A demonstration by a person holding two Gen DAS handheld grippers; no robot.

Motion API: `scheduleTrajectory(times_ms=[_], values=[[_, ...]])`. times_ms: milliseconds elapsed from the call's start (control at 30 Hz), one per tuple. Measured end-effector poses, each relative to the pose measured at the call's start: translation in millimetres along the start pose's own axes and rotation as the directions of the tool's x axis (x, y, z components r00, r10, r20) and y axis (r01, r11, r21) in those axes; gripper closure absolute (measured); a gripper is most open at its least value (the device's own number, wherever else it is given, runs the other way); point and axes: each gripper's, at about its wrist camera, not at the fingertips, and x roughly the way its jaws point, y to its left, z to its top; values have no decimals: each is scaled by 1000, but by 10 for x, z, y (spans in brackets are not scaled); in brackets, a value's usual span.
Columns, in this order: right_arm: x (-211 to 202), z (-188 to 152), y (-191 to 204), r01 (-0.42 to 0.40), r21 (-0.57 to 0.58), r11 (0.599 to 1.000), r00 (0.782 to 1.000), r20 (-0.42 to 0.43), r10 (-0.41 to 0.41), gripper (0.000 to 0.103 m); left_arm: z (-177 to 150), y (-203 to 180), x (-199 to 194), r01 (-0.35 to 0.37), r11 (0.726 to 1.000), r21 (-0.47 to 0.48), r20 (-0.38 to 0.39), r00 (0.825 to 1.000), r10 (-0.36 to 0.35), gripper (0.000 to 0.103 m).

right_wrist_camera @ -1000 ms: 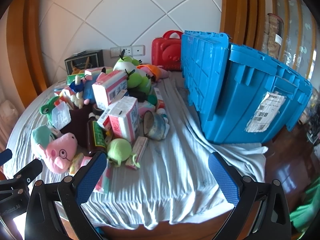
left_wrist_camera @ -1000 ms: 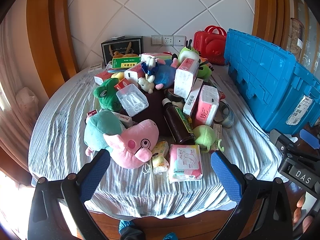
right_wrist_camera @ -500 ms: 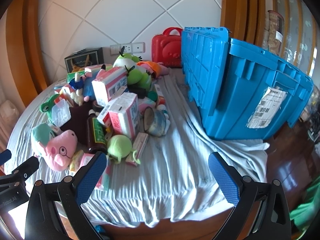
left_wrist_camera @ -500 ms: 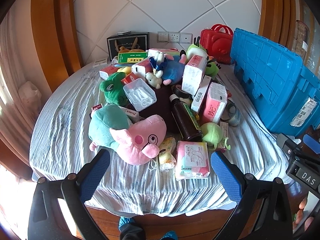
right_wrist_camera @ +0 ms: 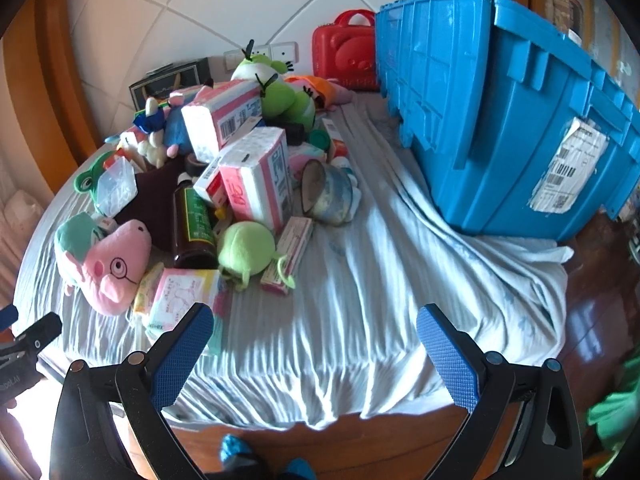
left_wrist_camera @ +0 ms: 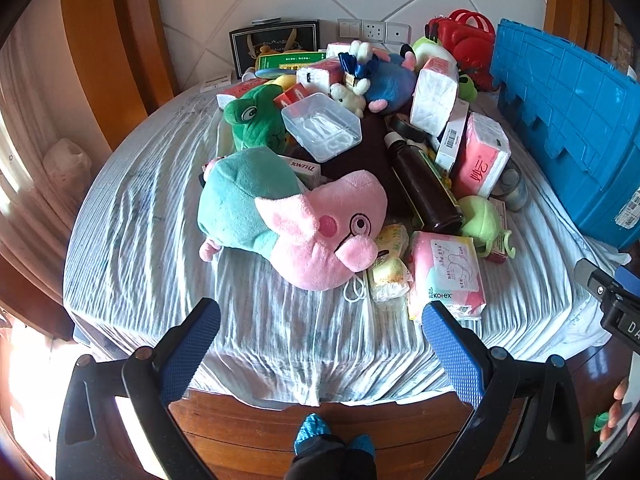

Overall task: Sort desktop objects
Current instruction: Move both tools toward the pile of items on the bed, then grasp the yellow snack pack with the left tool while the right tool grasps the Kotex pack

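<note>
Left wrist view shows my left gripper closer to the table than a second ago, and tipped lower, so the pile now fills more of the picture. I judge this as the approach before a first pick; nothing is sorted yet.

Nearest to me, by the front edge of the cloth-covered table, lies a pink pig plush with a teal body. Just beside it, on its right, sit a yellow packet and a pink pad pack. Behind them a dark bottle lies on its side, with a clear plastic box and a green frog plush further back.

My left jaws are spread wide, holding and touching nothing, hanging over the front edge.

Right wrist view shows my right gripper also nearer the table, jaws equally wide and empty, over bare cloth at the front edge. A large blue crate stands along the right edge, well apart from the pile; it is probably where some items go.
</note>
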Motion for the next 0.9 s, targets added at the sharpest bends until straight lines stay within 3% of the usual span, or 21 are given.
scheduleTrajectory(times_ms=[133, 233, 333, 400, 500, 600, 700, 767, 833, 900], values=[[126, -21, 60, -6, 5, 1000, 1000, -31, 6, 0, 50, -72, 218, 18, 999, 44, -30, 999, -17, 1], [187, -53, 192, -70, -31, 997, 996, -63, 68, 1, 50, -37, 338, 31, 999, 39, -37, 999, -29, 1], [308, -60, 395, -110, -75, 991, 990, -94, 103, 25, 49, -38, 486, 49, 997, 53, -76, 996, -45, 1], [422, -50, 472, -152, -53, 987, 981, -130, 144, 33, 40, -52, 532, 52, 996, 67, -84, 995, -46, 2], [574, -22, 595, -195, -34, 980, 968, -170, 186, 32, -5, -1, 579, 57, 997, 60, -95, 994, -51, 4], [705, -4, 732, -231, -31, 972, 954, -205, 220, 13, -45, 77, 631, 54, 998, 44, -112, 993, -48, 4], [865, -18, 845, -246, -45, 968, 943, -241, 228, 13, -85, 92, 657, 46, 998, 41, -120, 992, -41, 4], [991, -50, 896, -243, -63, 968, 933, -287, 216, 19, -110, 60, 672, 51, 997, 50, -130, 991, -44, 5], [1028, -62, 833, -274, -37, 961, 919, -304, 251, 44, -117, -9, 666, 74, 996, 57, -136, 988, -66, 7], [969, -38, 702, -266, -14, 964, 924, -288, 251, 49, -105, -107, 663, 102, 993, 63, -137, 986, -93, 10]])
